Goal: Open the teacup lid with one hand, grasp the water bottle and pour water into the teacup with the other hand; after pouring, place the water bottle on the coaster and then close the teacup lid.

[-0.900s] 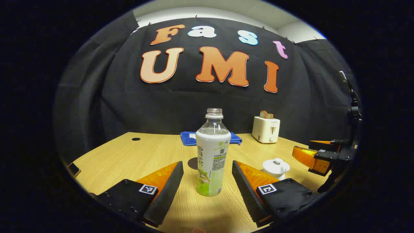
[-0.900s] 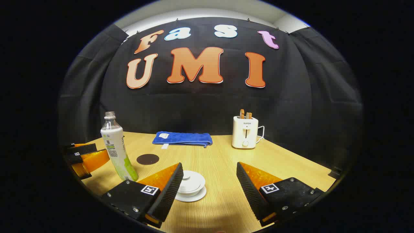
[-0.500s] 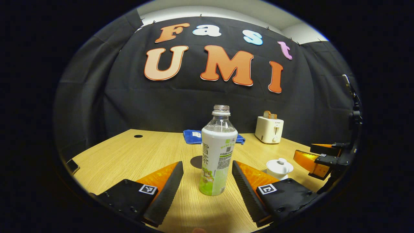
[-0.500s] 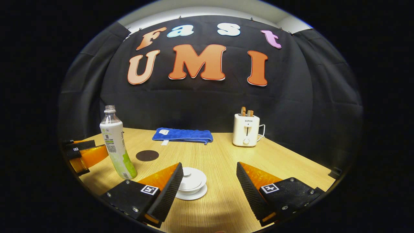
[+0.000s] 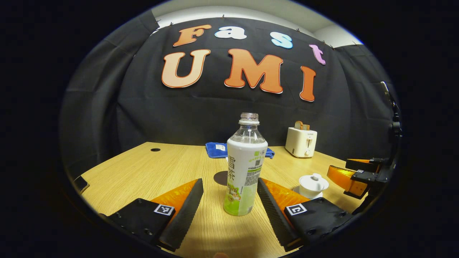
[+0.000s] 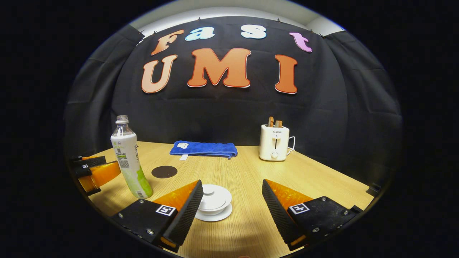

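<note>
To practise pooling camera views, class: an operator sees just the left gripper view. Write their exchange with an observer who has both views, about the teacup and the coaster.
Operator: Is the right gripper open at the teacup?
Observer: Yes. In the right gripper view it is open, with the lidded teacup ahead between its fingers, nearer the one on that view's left.
Operator: The water bottle hides part of the coaster. Is it free?
Observer: Yes. The coaster lies bare, apart from the water bottle.

A light wooden table (image 6: pixel 247 172) fills the lower half, backed by a black cloth wall (image 6: pixel 229 107). At twelve o'clock a strip of pale wall (image 6: pixel 222 12) shows above the cloth. A white toaster (image 6: pixel 274 142) stands toward one o'clock, a folded blue towel (image 6: pixel 203 149) toward eleven.
</note>
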Demonstrator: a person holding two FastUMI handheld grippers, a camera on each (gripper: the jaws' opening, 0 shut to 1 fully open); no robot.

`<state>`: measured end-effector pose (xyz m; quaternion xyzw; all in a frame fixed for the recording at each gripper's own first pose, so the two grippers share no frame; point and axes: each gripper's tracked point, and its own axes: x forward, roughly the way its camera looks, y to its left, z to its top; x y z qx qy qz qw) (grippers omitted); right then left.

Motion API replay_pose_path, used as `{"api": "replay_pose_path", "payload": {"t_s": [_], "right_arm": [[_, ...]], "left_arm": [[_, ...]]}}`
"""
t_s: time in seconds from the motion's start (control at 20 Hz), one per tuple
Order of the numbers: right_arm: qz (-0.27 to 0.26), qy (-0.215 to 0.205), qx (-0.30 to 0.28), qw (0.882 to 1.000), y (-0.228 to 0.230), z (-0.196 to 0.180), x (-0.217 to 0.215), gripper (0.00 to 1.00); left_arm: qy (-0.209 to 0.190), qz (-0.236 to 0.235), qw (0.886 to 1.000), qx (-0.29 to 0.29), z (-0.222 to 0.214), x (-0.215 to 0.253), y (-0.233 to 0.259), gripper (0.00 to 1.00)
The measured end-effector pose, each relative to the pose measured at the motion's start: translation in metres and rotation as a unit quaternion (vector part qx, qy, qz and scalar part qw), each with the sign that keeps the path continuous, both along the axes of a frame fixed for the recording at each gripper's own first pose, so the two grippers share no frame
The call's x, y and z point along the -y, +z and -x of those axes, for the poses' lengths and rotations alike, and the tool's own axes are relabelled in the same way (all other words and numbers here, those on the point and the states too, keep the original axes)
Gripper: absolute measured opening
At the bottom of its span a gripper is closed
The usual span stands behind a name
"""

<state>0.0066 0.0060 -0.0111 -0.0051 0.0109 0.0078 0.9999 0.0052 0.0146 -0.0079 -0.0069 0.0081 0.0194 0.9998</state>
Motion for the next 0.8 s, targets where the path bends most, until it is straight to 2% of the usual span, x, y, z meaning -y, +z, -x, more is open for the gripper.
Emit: {"api": "replay_pose_path", "payload": {"t_s": [0.4, 0.7, 0.8], "right_arm": [[0.008, 0.021, -0.007, 1.000, 0.003, -0.014, -0.018, 0.99], [0.018, 0.044, -0.039, 0.998, -0.008, -0.037, -0.038, 0.98], [0.021, 0.048, -0.054, 0.997, -0.014, -0.043, -0.042, 0.90]], "left_arm": [[0.002, -0.007, 1.000, 0.003, 0.001, -0.002, 0.002, 0.97], [0.005, -0.006, 1.000, 0.000, 0.001, -0.005, 0.001, 0.97], [0.007, -0.005, 1.000, -0.001, 0.000, -0.006, 0.002, 0.97]]}}
